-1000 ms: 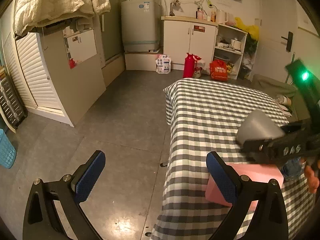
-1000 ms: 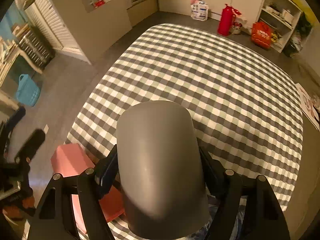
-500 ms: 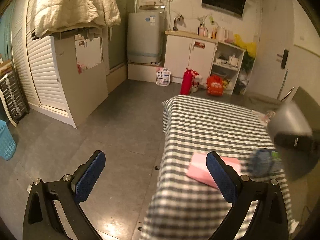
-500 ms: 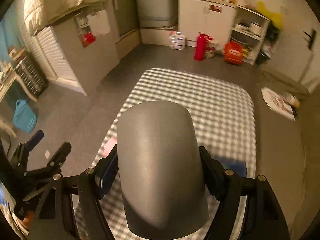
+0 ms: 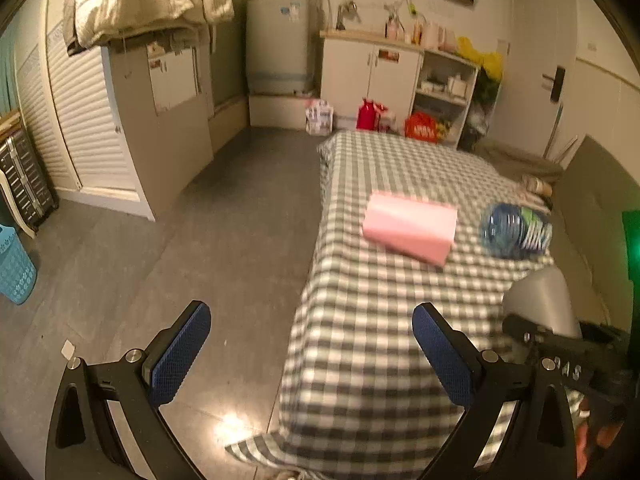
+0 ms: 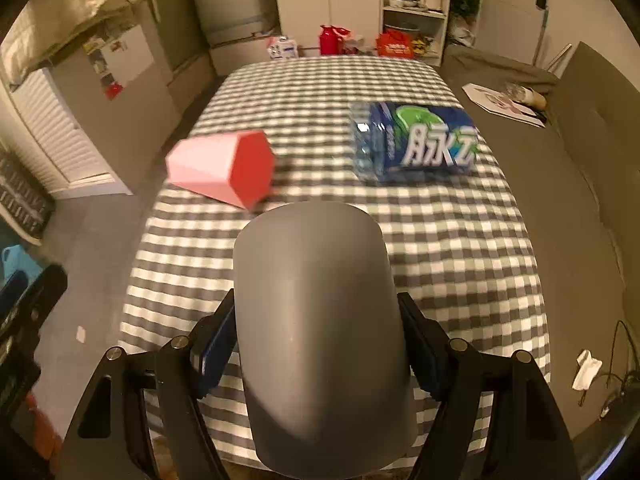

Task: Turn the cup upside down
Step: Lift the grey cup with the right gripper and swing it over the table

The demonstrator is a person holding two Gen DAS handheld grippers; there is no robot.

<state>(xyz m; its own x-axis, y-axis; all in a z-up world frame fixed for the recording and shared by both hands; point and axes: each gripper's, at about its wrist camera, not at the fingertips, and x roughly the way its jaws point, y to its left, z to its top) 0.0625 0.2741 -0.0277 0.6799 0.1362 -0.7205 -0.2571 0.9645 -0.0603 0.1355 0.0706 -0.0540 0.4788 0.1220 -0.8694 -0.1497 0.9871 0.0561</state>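
Note:
My right gripper point(image 6: 316, 344) is shut on a grey cup point(image 6: 320, 332). The cup's closed base points away from the camera, over the near end of the checked table point(image 6: 460, 260). In the left wrist view the cup point(image 5: 540, 300) shows at the right, held by the right gripper point(image 5: 560, 344) above the table's near right part. My left gripper point(image 5: 312, 360) is open and empty, hanging beside the table's left near edge, over the floor.
A pink box point(image 6: 224, 168) lies on the table's left side and a blue water-bottle pack point(image 6: 416, 140) on its right. A grey sofa point(image 6: 580, 160) runs along the table's right. Cabinets point(image 5: 372, 80) and a red flask point(image 5: 364, 114) stand at the far wall.
Both grippers have pulled back toward the table's near end. The pink box and bottle pack now lie farther ahead. The right gripper still holds the cup.

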